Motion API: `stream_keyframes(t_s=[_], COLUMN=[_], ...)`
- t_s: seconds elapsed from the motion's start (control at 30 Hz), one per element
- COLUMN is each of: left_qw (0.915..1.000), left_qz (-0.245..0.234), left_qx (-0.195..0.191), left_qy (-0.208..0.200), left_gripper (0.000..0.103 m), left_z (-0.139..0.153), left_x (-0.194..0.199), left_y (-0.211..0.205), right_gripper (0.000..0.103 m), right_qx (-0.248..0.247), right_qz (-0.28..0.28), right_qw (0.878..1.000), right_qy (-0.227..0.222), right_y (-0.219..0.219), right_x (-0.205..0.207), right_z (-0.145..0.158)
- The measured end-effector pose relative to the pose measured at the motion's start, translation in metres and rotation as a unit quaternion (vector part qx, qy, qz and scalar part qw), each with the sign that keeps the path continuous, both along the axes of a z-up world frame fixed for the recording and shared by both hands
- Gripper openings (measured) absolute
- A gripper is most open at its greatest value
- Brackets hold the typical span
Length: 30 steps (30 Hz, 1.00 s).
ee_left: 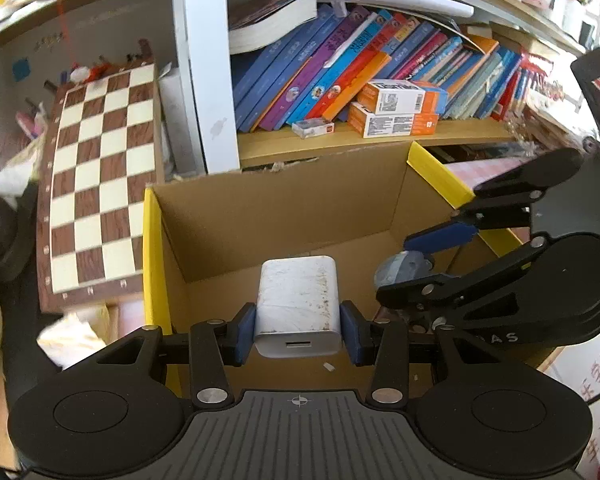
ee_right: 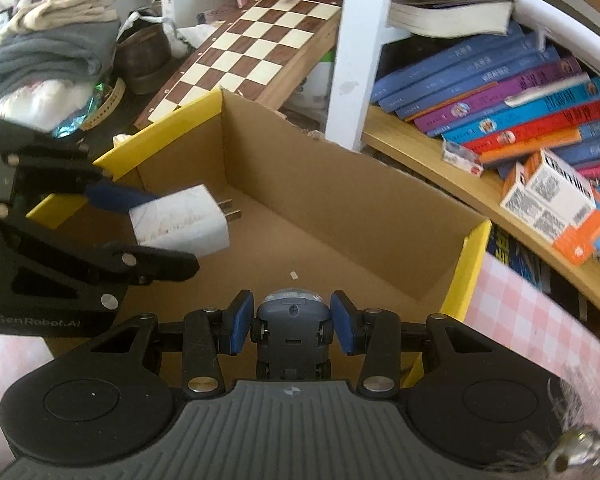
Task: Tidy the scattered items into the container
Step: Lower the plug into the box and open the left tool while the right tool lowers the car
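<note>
My left gripper [ee_left: 298, 334] is shut on a white USB wall charger [ee_left: 298, 304] and holds it over the open cardboard box with yellow flaps [ee_left: 260, 220]. My right gripper [ee_right: 292, 322] is shut on a small grey toy car [ee_right: 292, 328], also over the box [ee_right: 340, 188]. In the left wrist view the right gripper [ee_left: 424, 264] comes in from the right with the car [ee_left: 402, 268]. In the right wrist view the left gripper [ee_right: 140, 224] comes in from the left with the charger [ee_right: 180, 222], prongs pointing into the box.
A chessboard [ee_left: 100, 184] leans behind the box on the left. A shelf of slanted books [ee_left: 360, 64] and small orange-white boxes [ee_left: 396, 112] stands behind the box. Folded clothes [ee_right: 48, 52] lie far left. A pink checked cloth [ee_right: 532, 312] covers the surface on the right.
</note>
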<state>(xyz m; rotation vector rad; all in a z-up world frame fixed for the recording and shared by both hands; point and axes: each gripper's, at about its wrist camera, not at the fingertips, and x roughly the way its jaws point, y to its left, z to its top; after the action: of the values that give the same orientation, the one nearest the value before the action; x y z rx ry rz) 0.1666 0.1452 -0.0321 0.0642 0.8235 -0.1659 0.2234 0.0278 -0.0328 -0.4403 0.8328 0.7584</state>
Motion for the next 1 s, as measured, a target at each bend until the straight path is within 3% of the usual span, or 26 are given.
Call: stream_keyframes(t_s=[0.4, 1.0], left_qw=[0.9962, 0.9916], left_qz=[-0.038, -0.054], left_qx=[0.076, 0.11], left_qy=[0.018, 0.042], left_gripper=[0.043, 0.043], left_z=[-0.015, -0.022], left_x=[0.019, 0.023], left_y=[-0.009, -0.015], right_gripper=[0.04, 0.04], right_qx=[-0.058, -0.08], right_qz=[0.056, 0.077], right_qw=[0.996, 0.993], right_qy=[-0.037, -0.03], right_y=[0.019, 0.024], right_x=[0.008, 0.01], right_z=[-0.011, -0.023])
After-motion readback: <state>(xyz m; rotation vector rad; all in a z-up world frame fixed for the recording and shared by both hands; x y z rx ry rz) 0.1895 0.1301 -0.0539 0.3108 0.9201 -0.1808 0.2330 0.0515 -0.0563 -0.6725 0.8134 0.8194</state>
